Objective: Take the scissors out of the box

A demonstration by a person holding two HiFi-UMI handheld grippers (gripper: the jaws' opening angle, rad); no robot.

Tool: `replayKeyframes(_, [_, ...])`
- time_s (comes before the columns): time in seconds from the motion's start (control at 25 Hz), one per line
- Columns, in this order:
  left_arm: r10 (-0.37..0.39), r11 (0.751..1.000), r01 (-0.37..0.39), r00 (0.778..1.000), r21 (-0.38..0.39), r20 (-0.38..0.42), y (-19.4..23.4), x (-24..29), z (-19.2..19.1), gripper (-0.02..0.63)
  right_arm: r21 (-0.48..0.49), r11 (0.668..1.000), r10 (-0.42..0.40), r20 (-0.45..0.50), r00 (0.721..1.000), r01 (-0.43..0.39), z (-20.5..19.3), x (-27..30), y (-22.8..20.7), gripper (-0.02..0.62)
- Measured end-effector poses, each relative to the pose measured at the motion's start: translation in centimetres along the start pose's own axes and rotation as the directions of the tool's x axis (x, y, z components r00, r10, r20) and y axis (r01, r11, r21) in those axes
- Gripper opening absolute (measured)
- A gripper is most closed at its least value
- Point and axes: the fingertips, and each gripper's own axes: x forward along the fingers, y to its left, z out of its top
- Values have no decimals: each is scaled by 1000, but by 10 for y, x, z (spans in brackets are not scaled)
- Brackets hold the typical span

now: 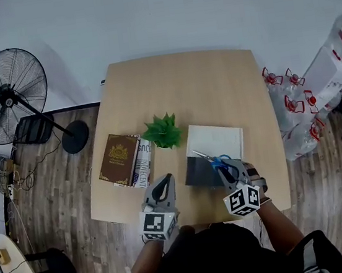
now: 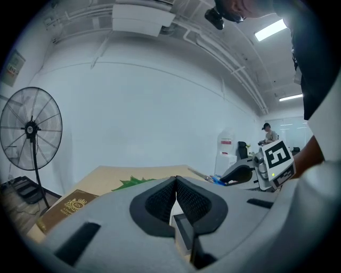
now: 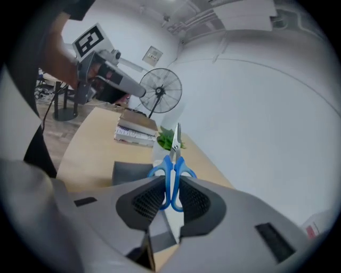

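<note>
The left gripper was held empty, jaws pressed together. At its three o'clock, the scissors were pinched by the blue handles in the right gripper, over the box. Light, stiff and sharp-tipped, they were judged best gripped there.

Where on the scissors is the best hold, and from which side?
Grip the scissors by the blue handle loops, coming from the handle end and squeezing both loops together: they are the thickest part, and the blades point away. The right gripper holds them so.
</note>
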Motion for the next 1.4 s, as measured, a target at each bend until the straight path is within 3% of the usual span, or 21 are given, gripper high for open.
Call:
replayKeyframes(0.2, [-14,1000,14,1000,2,-10,-4,5,2,5,140,979,-163,122,979,146,30,-23,-34,77])
replayKeyframes(0.36, [-27,1000,26,999,16,19,-7,9,12,5,262,940,-270,185,945,217,45,-40,-57,77])
replayKeyframes(0.56, [-42,999,42,999,12,18,-12,14,16,5,505,834,-381,235,894,223,52,-60,-77,77])
replayKeyframes(0.76, [-36,999,36,998,2,48,-10,18,27,5,605,761,-456,241,857,235,56,-73,-81,77])
replayKeyframes(1.12, [-51,999,50,997,13,62,-12,20,34,5,600,756,-486,249,838,261,61,-79,-88,77])
replayKeyframes(1.4, [-57,998,56,997,11,60,-13,18,33,5,570,773,-484,245,840,279,63,-80,-88,77])
